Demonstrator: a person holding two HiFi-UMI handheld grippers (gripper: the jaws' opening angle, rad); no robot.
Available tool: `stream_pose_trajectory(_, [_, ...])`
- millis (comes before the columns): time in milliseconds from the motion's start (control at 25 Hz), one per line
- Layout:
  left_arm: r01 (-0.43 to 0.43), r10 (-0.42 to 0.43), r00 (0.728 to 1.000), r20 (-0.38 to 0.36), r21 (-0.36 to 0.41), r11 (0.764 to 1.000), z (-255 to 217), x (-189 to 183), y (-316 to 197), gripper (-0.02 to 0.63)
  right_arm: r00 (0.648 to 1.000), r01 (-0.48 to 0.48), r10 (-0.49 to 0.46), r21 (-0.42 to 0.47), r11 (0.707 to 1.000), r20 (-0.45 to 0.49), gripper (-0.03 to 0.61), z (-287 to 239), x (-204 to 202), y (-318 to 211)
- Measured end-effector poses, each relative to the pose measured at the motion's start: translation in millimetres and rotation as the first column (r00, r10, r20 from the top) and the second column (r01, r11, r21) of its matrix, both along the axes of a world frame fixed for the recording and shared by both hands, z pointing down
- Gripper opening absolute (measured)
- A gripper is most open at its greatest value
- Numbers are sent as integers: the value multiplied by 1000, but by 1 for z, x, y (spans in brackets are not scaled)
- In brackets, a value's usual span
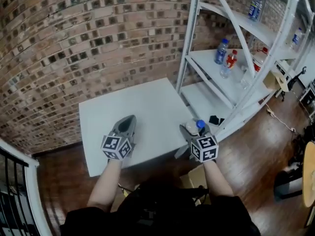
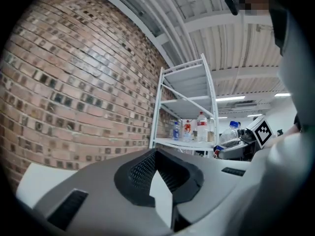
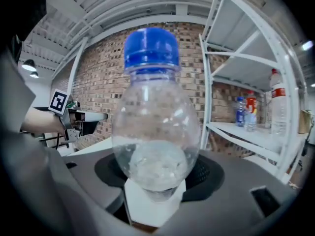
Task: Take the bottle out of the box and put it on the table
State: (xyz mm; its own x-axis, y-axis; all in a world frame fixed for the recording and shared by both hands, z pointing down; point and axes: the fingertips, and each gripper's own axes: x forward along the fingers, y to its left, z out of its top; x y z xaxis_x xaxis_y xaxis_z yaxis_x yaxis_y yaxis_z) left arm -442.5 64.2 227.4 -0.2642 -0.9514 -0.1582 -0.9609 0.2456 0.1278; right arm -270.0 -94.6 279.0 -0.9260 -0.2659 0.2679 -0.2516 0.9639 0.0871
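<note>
The bottle sits in your right gripper. The jaws stand fairly wide and press its rounded lower body from both sides, and its cap points up. In the head view it hangs at the table's near right corner, held up and not set down.

It is clear plastic with a bright blue screw cap, and no print shows on the part facing the right gripper view. From the left gripper view there may be a coloured band low on it, but that is too small to read.

The only clear printing is the black-and-white square markers on your two gripper cubes.

Your left gripper is over the table's near edge, well to the left of the bottle, with its jaws drawn together on nothing.

The table is plain white and bare. Behind it runs a brown brick wall. Just right of it stands a white metal rack carrying several bottles with blue and red labels, their wording illegible. Dark wooden floor lies around the table.
</note>
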Motion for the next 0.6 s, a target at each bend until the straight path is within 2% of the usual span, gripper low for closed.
stream_pose_trajectory(120, [109,-109,994,-7,-2,994,7,-50,53,3,995,97,-97,-8,995,-15,295,8,-68,29])
stream_pose_trajectory(280, [222,-221,975,9,-23,975,9,-102,122,3,983,181,-182,-31,983,-35,295,19,-145,66])
stream_pose_trajectory(440, [349,-349,937,-5,-27,937,15,-143,183,3,959,270,-273,-54,961,-71,295,33,-212,100])
stream_pose_trajectory(600, [444,-446,894,-38,-52,895,33,-160,223,3,919,366,-369,-48,929,-138,295,56,-254,129])
